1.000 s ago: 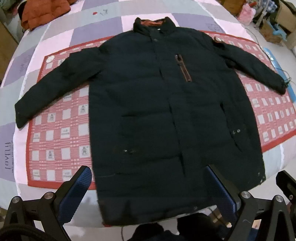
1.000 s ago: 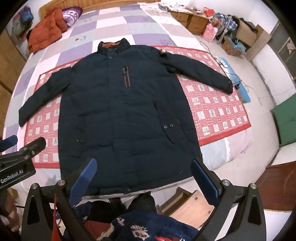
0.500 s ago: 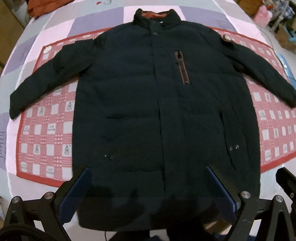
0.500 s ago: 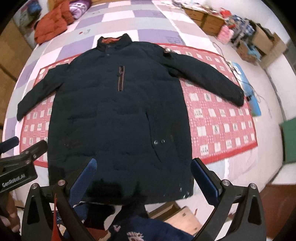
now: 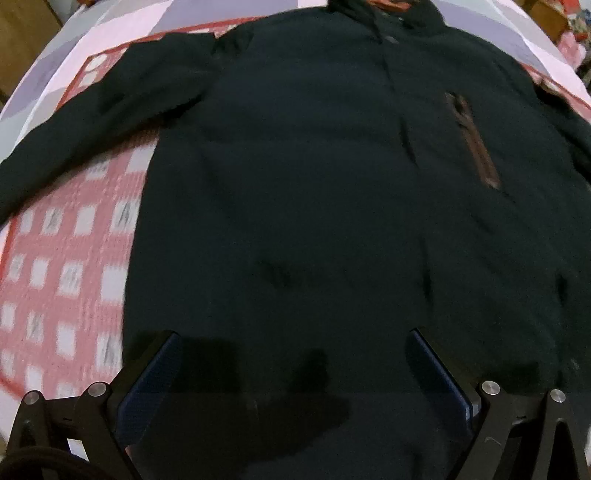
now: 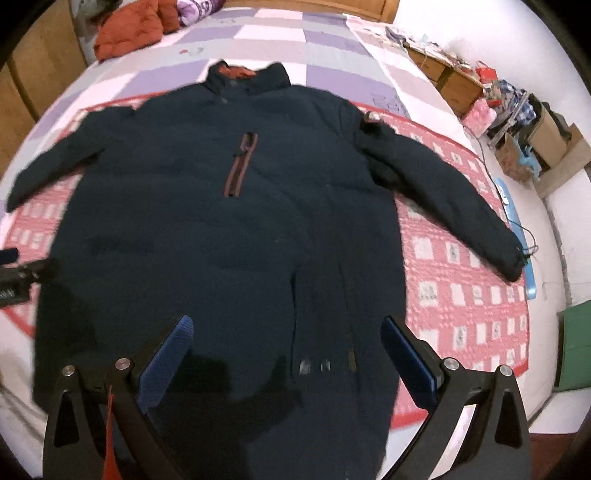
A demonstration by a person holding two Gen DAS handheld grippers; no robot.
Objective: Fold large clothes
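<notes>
Far left, right wrist view: orange puffer jacket (image 6: 127,33) bunched at the head of the bed (image 6: 332,48), well away from the work. Left tongs (image 5: 293,365) wide open, empty, hovering low over the hem area of the dark navy padded coat (image 6: 221,240); their body also shows at the left edge of the right view. Coat lies front up, flat, fully spread on a red-and-white checked blanket (image 6: 461,266) on the patchwork bed. Left sleeve (image 5: 85,122) stretched out diagonally, collar (image 6: 245,75) at the far end, brown-trimmed chest zip pocket (image 6: 238,168) right of centre line in the left view. Right tongs (image 6: 286,338) also wide open, gripping nothing, above the lower front near two snap buttons (image 6: 314,366). Right sleeve (image 6: 450,199) out straight toward the bed edge, cuff just short of it. Further right, cardboard boxes (image 6: 546,133) and clutter on the floor.

Progress: no fold visible yet. Coat looks laid out and smoothed, so prep seems done. Left to do, I'd judge: both sleeves in, sides in, then hem up toward the collar. Basically at the start.
</notes>
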